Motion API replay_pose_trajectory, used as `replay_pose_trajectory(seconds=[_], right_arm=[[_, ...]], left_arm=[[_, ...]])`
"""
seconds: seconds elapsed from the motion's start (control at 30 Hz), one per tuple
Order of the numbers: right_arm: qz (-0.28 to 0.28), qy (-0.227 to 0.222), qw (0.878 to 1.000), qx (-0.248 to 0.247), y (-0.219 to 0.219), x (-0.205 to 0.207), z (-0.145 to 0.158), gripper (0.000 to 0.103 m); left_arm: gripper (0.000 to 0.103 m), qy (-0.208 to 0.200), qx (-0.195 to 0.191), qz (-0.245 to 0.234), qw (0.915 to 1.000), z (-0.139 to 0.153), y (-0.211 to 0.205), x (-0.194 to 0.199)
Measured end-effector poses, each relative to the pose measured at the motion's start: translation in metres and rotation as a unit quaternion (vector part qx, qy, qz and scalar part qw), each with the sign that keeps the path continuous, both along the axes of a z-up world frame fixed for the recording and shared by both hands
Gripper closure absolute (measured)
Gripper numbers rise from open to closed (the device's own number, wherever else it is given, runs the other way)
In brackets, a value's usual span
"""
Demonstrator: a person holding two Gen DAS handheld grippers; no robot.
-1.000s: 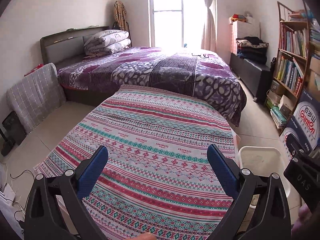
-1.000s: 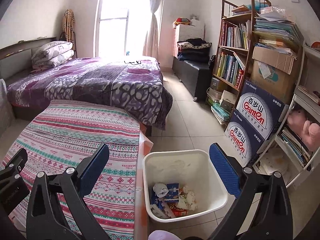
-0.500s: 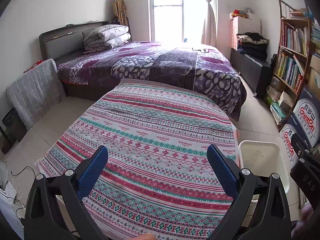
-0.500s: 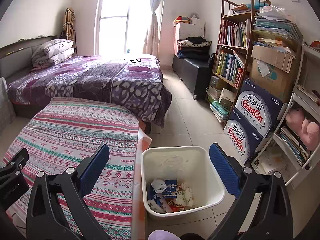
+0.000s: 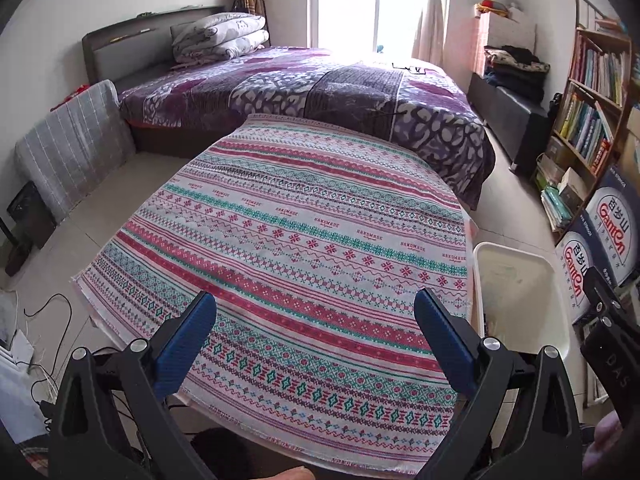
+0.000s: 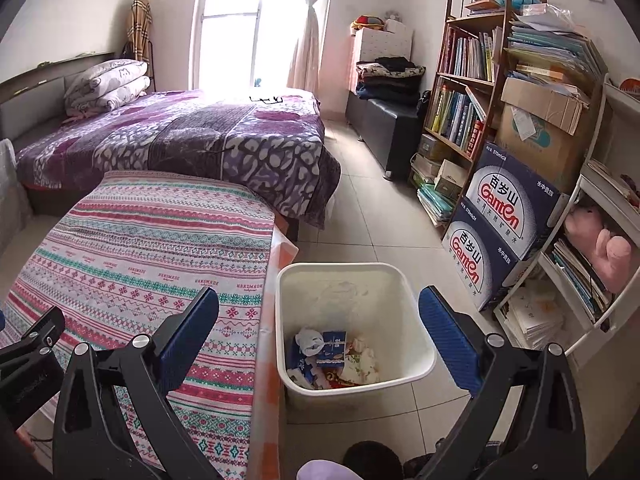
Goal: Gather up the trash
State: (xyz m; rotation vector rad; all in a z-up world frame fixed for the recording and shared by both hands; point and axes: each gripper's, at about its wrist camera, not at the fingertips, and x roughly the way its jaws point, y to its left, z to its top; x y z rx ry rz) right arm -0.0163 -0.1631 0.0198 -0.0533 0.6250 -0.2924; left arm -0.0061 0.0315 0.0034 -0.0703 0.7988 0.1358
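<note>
Bed: purple patterned bed (image 5: 320,92) fills the far side of the room under the window, with folded quilts (image 5: 220,38) stacked at its head
Table: patterned tablecloth (image 5: 304,240) in red, teal and white stripes covers the table in front of the bed; nothing lies on the cloth in either view
Bookshelf: wooden bookshelf (image 6: 472,80) against the right wall, crammed with books and papers, a cardboard box (image 6: 540,124) beside it
Water cartons: two blue Ganten cartons (image 6: 500,216) stacked on the floor at the foot of the shelf, near the bin but apart from it
Bench: dark bench (image 6: 384,120) beyond the shelf, piled with folded clothes
Bin: white trash bin (image 6: 400,276) stands on the tiled floor just beside the table's right edge, open at the top
Trash: crumpled wrappers and paper (image 6: 332,356) sit at the bottom of the bin, among them a blue packet and a white wad
In the way: only the table edge beside the bin; its mouth is uncovered
Left gripper: left gripper (image 5: 316,332) hangs over the near part of the tablecloth, blue pads spread wide, nothing between them, touching nothing
Right gripper: right gripper (image 6: 319,330) is above the bin, spread wide with the bin's mouth between the pads, carrying nothing
</note>
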Motion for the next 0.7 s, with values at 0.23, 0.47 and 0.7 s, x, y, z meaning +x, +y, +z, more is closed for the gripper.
replay_pose_trajectory(seconds=[0.23, 0.47, 0.7], right_arm=[[0.011, 0.022, 1.0, -0.019, 0.005, -0.011, -0.016, 0.007], [0.007, 0.016, 1.0, -0.008, 0.001, -0.012, -0.021, 0.007], [0.007, 0.017, 1.0, 0.003, -0.003, -0.01, -0.021, 0.007]], left_arm=[[0.007, 0.003, -0.002, -0.001, 1.0, -0.006, 0.002, -0.009], [0.007, -0.011, 0.008, -0.011, 0.9998, -0.005, -0.003, -0.008], [0.007, -0.015, 0.012, -0.012, 0.9998, -0.005, -0.004, -0.007]])
